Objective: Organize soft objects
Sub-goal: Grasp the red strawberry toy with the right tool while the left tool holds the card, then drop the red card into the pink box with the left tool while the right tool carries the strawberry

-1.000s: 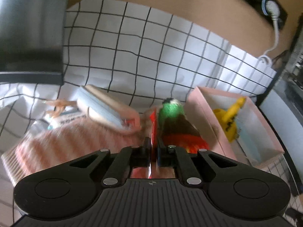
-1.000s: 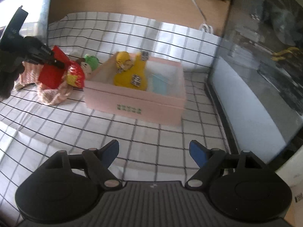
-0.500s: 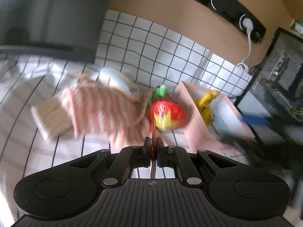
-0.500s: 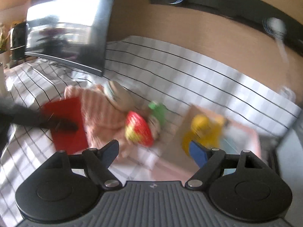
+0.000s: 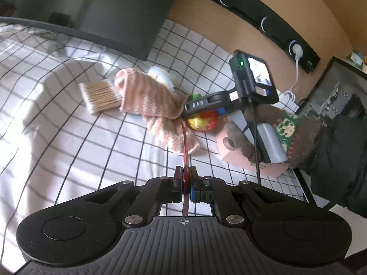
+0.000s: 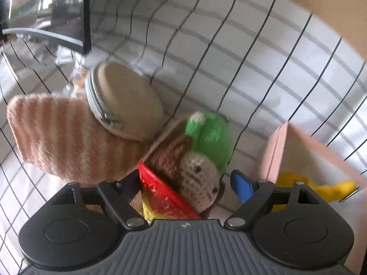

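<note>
My left gripper is shut on a thin flat red piece, seen edge-on and held off the pile. A crocheted doll with a green hat, brown hair and a red and yellow body lies beside the pink box. My right gripper points down over it. Its jaws are closing with the doll between them, and the blue pad stands just off the doll's head. In the left wrist view the right gripper hangs over the doll, held by a gloved hand.
A pink striped knit cloth lies left of the doll, with a round beige zip pouch resting on it and a pack of cotton swabs beside it. A yellow toy is in the box. A dark monitor stands behind.
My left gripper has drawn back from the pile with the red piece. The right gripper swung from in front of the pink box to over the doll, and its jaws have narrowed.
</note>
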`<state>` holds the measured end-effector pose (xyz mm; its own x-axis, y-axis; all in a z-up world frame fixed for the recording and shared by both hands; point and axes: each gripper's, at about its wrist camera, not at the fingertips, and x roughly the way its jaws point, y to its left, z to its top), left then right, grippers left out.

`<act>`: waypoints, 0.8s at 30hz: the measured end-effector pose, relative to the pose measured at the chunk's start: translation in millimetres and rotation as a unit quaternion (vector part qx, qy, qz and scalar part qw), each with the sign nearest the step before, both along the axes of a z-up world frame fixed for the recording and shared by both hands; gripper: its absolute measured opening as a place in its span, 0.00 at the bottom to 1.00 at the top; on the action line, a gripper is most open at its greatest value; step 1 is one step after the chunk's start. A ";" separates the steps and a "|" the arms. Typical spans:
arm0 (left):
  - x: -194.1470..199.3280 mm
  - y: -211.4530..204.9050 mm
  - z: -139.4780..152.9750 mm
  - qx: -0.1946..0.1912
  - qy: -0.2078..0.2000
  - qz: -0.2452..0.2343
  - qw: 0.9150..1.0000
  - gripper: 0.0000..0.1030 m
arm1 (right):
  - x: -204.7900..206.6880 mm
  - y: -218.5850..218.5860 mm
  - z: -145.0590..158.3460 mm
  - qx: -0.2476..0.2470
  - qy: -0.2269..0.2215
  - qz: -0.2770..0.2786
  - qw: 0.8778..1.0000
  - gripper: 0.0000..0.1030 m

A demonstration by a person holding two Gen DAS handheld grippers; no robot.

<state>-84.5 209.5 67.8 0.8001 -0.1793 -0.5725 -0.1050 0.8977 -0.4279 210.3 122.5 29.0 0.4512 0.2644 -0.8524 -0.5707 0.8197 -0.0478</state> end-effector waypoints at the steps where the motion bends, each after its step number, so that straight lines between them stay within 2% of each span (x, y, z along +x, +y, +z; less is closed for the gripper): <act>1: -4.5 0.0 -0.3 -0.002 -0.001 0.006 1.000 0.07 | -2.4 -1.0 -1.8 0.002 0.009 0.002 1.000 0.66; 4: -14.2 0.7 0.1 -0.008 0.000 0.018 1.000 0.07 | -21.4 -3.9 10.9 0.001 -0.008 0.026 1.000 0.63; 7: -15.3 -2.3 2.4 -0.009 0.000 0.013 1.000 0.07 | -59.5 -20.0 39.9 0.035 -0.021 0.066 0.997 0.62; 12: -0.8 -25.6 4.2 -0.003 0.010 -0.042 0.999 0.07 | -137.3 -70.1 86.1 0.069 -0.073 0.109 0.989 0.63; 17: 17.4 -56.7 5.0 0.009 0.023 -0.118 0.993 0.07 | -184.1 -131.0 88.8 0.066 -0.083 0.073 0.992 0.63; 24: 35.9 -78.4 11.7 0.019 0.029 -0.197 0.980 0.07 | -231.1 -201.1 76.6 0.065 -0.101 -0.035 0.992 0.63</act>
<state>-48.6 131.2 79.5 0.6386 -0.4455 -0.6275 0.2293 0.8885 -0.3975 -20.7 -78.6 105.6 0.6303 0.3278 -0.7037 -0.5016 0.8638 -0.0470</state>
